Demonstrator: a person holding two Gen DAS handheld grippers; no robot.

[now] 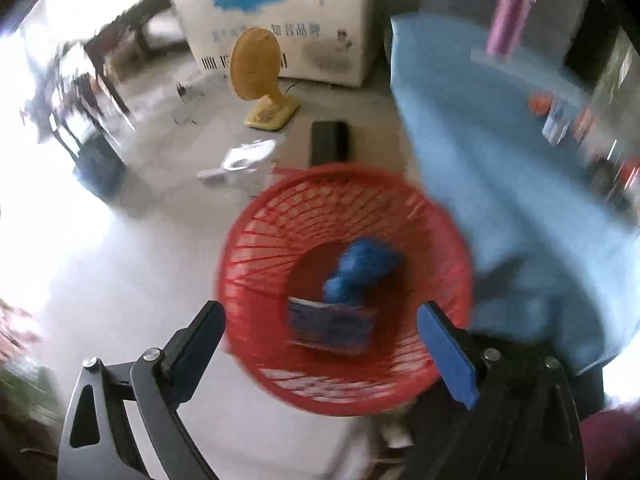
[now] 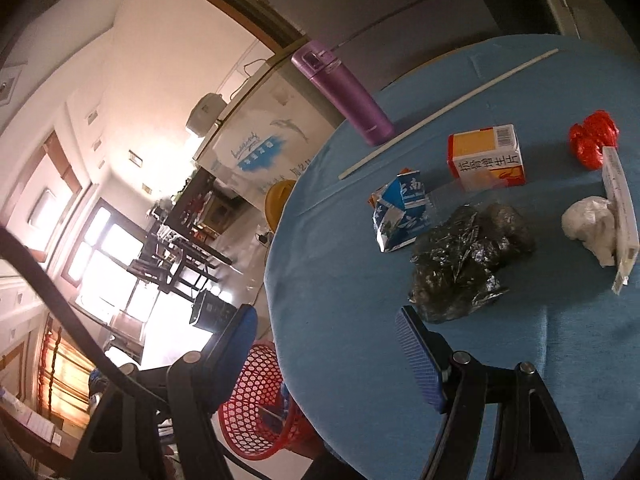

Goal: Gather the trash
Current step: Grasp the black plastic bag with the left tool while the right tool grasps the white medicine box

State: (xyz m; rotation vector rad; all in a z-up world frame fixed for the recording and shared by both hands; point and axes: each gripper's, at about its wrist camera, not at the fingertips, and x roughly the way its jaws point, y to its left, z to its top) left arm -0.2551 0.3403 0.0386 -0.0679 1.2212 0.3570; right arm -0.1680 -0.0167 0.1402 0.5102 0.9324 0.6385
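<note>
The left gripper (image 1: 320, 328) hangs over the red mesh basket (image 1: 344, 280), which stands on the floor just beside the edge of the blue-clothed table (image 1: 500, 168). Its jaws are spread wide and hold nothing. Inside the basket lie 2 pieces of trash: a crumpled blue wad (image 1: 360, 272) and, touching it at 6 o'clock, a flattened blue carton (image 1: 332, 326). This view is blurred, so finer detail cannot be told.

The right gripper (image 2: 324, 344) is above the table's near edge, jaws released and empty. Just ahead of its right finger lies a crumpled black plastic bag (image 2: 464, 256). At 10 o'clock from the bag, touching or nearly so, sits a crushed blue-and-white carton (image 2: 400, 212). At 12 o'clock stands an orange-and-white medicine box (image 2: 486, 156). At 3 o'clock from the bag a white paper wad (image 2: 588, 222) rests against a thin white box (image 2: 622, 216), and a red crumpled wrapper (image 2: 592, 138) lies farther back. A white stick (image 2: 448, 110) lies slantwise across the far part of the table, near a purple flask (image 2: 344, 94) standing at the rim. The basket (image 2: 256, 392) shows low, below the table's edge.
</note>
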